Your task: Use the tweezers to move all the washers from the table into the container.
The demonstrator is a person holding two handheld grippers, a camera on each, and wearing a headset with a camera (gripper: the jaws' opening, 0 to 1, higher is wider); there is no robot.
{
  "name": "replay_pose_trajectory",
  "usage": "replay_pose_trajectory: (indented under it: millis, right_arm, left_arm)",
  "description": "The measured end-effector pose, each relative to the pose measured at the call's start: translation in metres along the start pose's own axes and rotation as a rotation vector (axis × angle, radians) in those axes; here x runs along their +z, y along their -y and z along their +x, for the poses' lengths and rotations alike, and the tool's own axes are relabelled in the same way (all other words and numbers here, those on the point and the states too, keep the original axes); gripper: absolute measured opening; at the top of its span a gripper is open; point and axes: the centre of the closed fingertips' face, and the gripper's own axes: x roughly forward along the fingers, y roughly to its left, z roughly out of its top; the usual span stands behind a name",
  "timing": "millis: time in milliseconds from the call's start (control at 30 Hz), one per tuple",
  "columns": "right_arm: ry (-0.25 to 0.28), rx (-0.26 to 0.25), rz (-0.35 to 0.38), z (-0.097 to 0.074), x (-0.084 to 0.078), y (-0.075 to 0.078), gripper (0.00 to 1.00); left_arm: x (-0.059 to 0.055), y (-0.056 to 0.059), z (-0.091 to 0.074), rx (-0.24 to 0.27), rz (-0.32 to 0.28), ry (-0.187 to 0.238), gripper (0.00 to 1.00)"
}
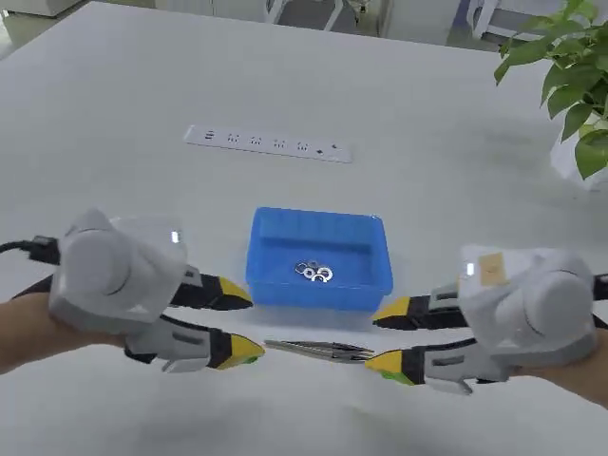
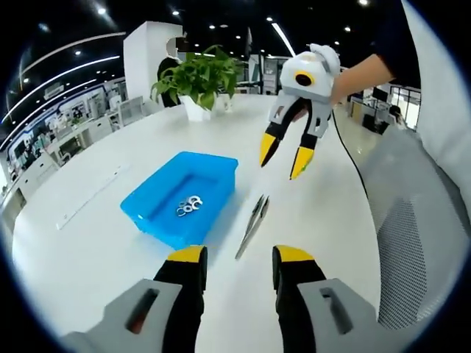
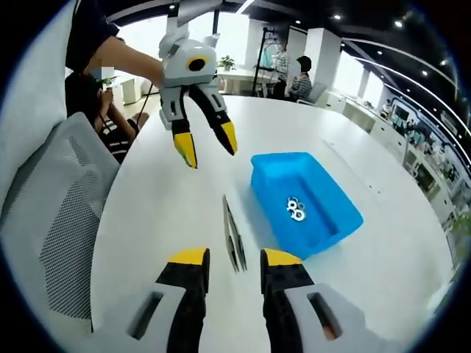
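Observation:
A blue container (image 1: 319, 258) sits mid-table with several metal washers (image 1: 313, 272) inside; they also show in the left gripper view as washers (image 2: 188, 206) and in the right gripper view as washers (image 3: 296, 209). Metal tweezers (image 1: 321, 351) lie flat on the table just in front of the container, between the two grippers. My left gripper (image 1: 244, 320) is open, left of the tweezers, holding nothing. My right gripper (image 1: 382, 335) is open at their right end, also holding nothing. The tweezers (image 2: 252, 223) lie ahead of the left jaws, and the tweezers (image 3: 233, 233) point away from the right jaws.
A white power strip (image 1: 268, 143) lies beyond the container. A green potted plant (image 1: 570, 81) stands at the far right edge. A mesh chair (image 3: 66, 228) stands beside the white table (image 1: 123, 104).

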Motion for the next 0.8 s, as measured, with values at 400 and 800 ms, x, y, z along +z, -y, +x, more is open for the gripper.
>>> replay_pose_trajectory:
  millis: [400,800]
  right_arm:
    - [0.207,-0.108,0.031,-0.06,0.046,0.004,0.61]
    - [0.226,-0.111,-0.007,-0.082,0.059,-0.004,0.9]
  left_arm:
    - [0.022,0.011,-0.06,0.111,0.023,0.093,0.97]
    - [0.065,0.017,-0.09,0.138,0.04,0.19,0.99]
